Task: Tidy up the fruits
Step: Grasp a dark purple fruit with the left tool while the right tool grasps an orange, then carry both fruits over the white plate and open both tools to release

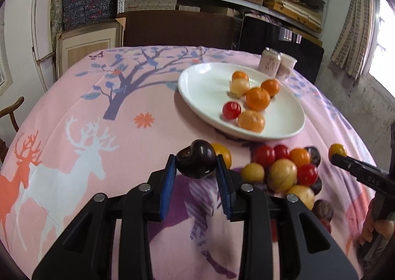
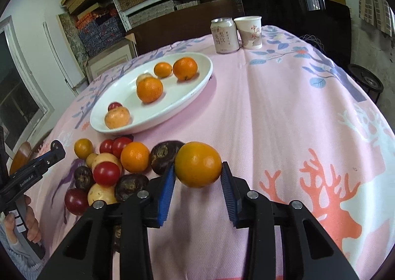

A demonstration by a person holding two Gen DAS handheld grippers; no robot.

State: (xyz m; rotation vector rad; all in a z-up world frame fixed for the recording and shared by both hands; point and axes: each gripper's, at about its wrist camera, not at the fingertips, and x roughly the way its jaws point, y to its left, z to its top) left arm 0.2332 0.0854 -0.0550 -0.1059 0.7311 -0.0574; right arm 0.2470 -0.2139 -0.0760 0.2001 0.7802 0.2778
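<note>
While six fruits sit on the white oval plate (image 1: 197, 82), my left claw (image 1: 196, 164) clamps a dark purple round fruit (image 1: 196, 162), my right claw (image 2: 198, 171) grips a yellow-orange round fruit (image 2: 198, 164), and a loose pile of mixed fruits (image 2: 108, 171) waits on the tabletop.

Daylight from a blown-out window (image 1: 385, 40) lit both views brightly; fisheye edges curved and darkened, shadows stayed soft.

Both cameras sit just behind their own fingers and look forward and down at the table, close to it. The left view has the white plate (image 1: 197, 77) toward 1 o'clock; the right view has it toward 11 o'clock. Both share the plate and the fruit pile (image 2: 111, 169).
</note>
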